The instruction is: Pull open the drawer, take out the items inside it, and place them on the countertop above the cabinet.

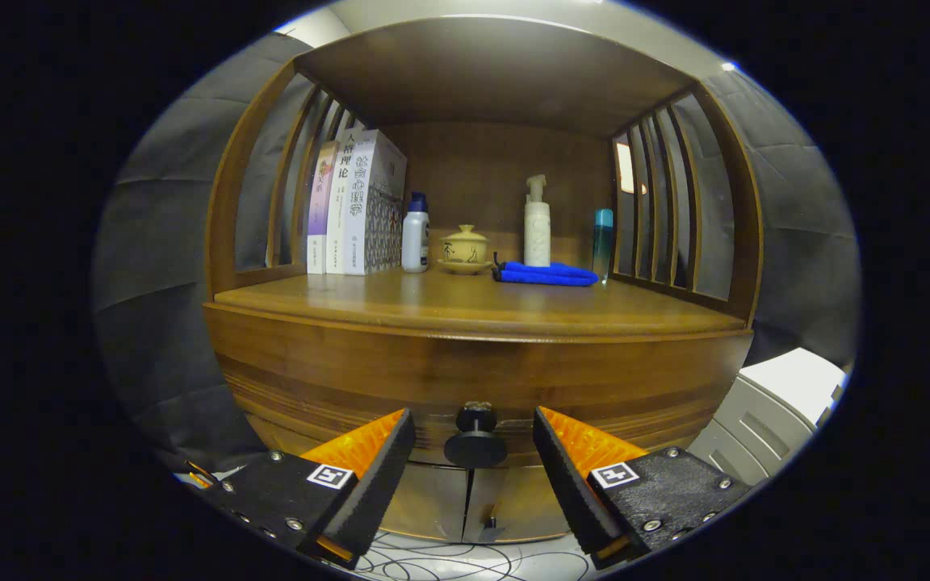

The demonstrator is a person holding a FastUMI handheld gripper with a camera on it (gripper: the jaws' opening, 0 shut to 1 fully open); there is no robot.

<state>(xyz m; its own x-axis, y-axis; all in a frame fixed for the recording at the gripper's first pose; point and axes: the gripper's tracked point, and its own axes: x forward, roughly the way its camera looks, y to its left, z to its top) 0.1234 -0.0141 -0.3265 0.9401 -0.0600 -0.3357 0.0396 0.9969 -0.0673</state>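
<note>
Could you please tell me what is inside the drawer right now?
That cannot be seen: the drawer is closed, its wooden front hiding any contents. Its round black knob sits between the open tongs, which have not gripped it.

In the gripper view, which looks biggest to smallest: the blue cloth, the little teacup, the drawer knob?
1. Blue cloth
2. Drawer knob, though it sits nearest the camera
3. Lidded teacup
The open hand-held gripper straddles the knob.

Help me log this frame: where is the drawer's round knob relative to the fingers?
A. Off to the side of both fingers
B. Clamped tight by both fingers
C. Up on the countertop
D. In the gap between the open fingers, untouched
D: the knob sits between the spread fingers, which do not touch it; the drawer front looks closed.
</note>
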